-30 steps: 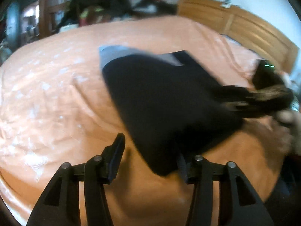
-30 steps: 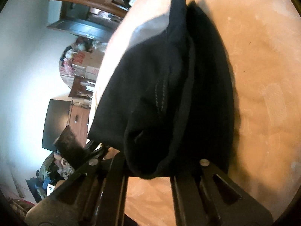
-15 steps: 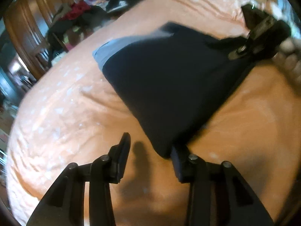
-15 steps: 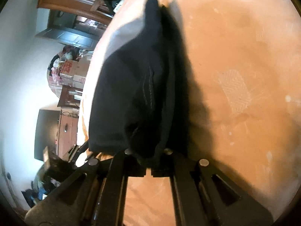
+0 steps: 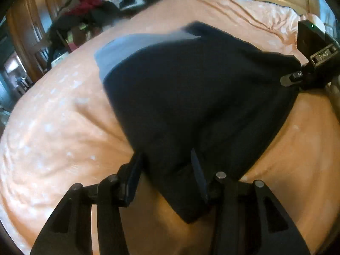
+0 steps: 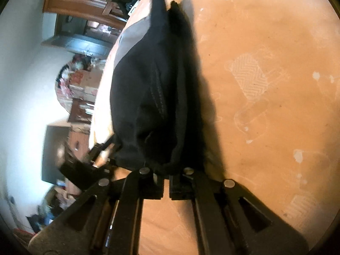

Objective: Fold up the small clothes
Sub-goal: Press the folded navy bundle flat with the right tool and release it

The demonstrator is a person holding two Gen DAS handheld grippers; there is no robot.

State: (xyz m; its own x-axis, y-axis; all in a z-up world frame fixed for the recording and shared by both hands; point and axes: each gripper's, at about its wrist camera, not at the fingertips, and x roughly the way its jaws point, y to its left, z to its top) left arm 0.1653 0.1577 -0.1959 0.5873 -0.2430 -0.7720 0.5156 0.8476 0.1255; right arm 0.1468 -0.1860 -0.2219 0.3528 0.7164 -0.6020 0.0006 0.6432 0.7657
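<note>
Left wrist view: left gripper [image 5: 167, 170] now straddles the garment [image 5: 197, 97] corner, jaws spread, not yet pinching. Right gripper [image 6: 166, 182] keeps its corner clamped; fold can start once left closes.

One dark garment [image 5: 197, 97], two hand-held grippers, left [image 5: 165, 170] and right [image 6: 166, 188], one bed [image 5: 53, 127].

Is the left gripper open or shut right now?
Open: the left gripper has its fingers spread apart, with a corner of the black garment lying between them.
</note>
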